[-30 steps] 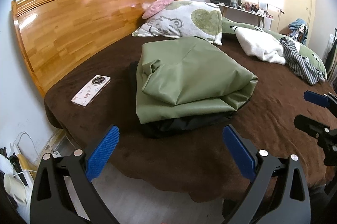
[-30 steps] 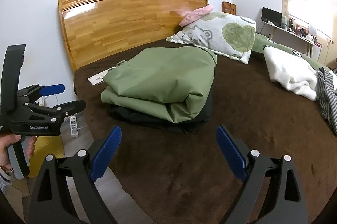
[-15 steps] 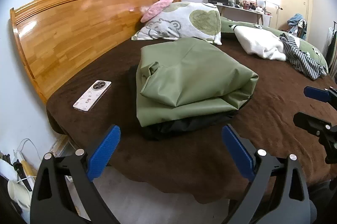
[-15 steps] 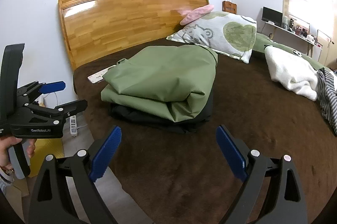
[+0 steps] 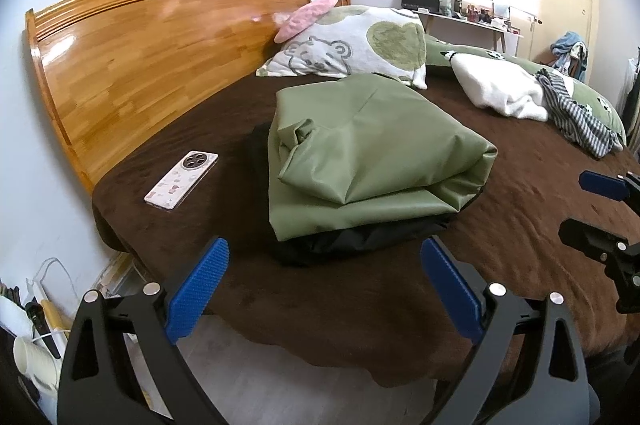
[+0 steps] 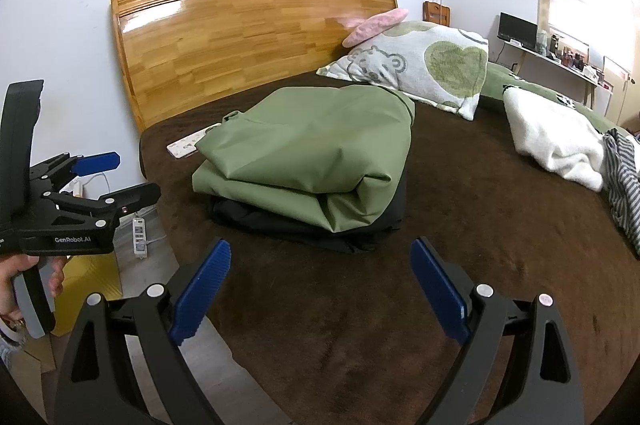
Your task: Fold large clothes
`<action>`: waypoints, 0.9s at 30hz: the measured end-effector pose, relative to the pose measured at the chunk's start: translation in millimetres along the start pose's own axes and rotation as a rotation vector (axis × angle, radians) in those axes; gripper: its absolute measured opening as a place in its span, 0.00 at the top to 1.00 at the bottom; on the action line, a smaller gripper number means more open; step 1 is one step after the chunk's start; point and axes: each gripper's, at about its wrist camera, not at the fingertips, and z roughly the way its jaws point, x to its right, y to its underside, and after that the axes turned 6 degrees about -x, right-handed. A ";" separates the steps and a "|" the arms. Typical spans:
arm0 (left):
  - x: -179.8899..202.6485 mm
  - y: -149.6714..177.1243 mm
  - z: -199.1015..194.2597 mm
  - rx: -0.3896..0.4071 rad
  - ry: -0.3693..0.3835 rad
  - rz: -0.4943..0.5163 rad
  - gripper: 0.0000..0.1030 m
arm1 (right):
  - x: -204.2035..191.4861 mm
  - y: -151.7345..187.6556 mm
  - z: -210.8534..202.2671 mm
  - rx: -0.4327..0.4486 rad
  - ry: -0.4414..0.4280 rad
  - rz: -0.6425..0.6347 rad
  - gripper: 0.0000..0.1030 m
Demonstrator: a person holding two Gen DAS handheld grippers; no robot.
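green jacket [image 5: 372, 153], folded, on bed

Folded green garment [image 5: 360, 153] on brown bed [image 5: 520, 217], phone [image 5: 182, 180] beside it, left hand-held gripper [image 5: 324, 285] wide apart.

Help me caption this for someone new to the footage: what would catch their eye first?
The folded green garment dominates mid-bed, stacked on a folded black one over the brown bedspread. Behind it rises a glossy wooden headboard, with a phone lying camera-side up to the stack's left. The left gripper and right gripper frame the foreground, both open and empty.
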 end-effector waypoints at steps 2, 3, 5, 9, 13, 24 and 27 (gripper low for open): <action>-0.6 0.3 -1.0 0.003 0.004 -0.003 0.08 | 1.2 0.1 -0.3 0.000 0.001 -0.004 0.12; -0.9 0.4 -1.2 0.003 0.002 -0.002 0.08 | 0.1 0.1 -0.2 0.000 -0.002 -0.003 0.12; -1.2 0.7 -1.2 0.004 0.002 -0.001 0.08 | 0.6 -0.2 -0.1 0.003 -0.001 -0.003 0.12; -1.1 1.0 -1.2 0.002 0.000 0.002 0.08 | -1.3 -0.7 0.5 0.000 -0.003 -0.002 0.12; -0.9 2.1 -1.6 0.002 -0.003 0.002 0.08 | -0.6 -1.5 0.5 0.000 -0.005 0.001 0.12; -2.3 2.4 0.5 -0.005 -0.013 -0.007 0.06 | -2.5 -3.4 2.1 0.000 -0.003 0.001 0.12; -4.1 1.3 2.8 -0.013 -0.010 -0.017 0.06 | -1.3 -3.3 1.6 0.000 -0.003 0.002 0.12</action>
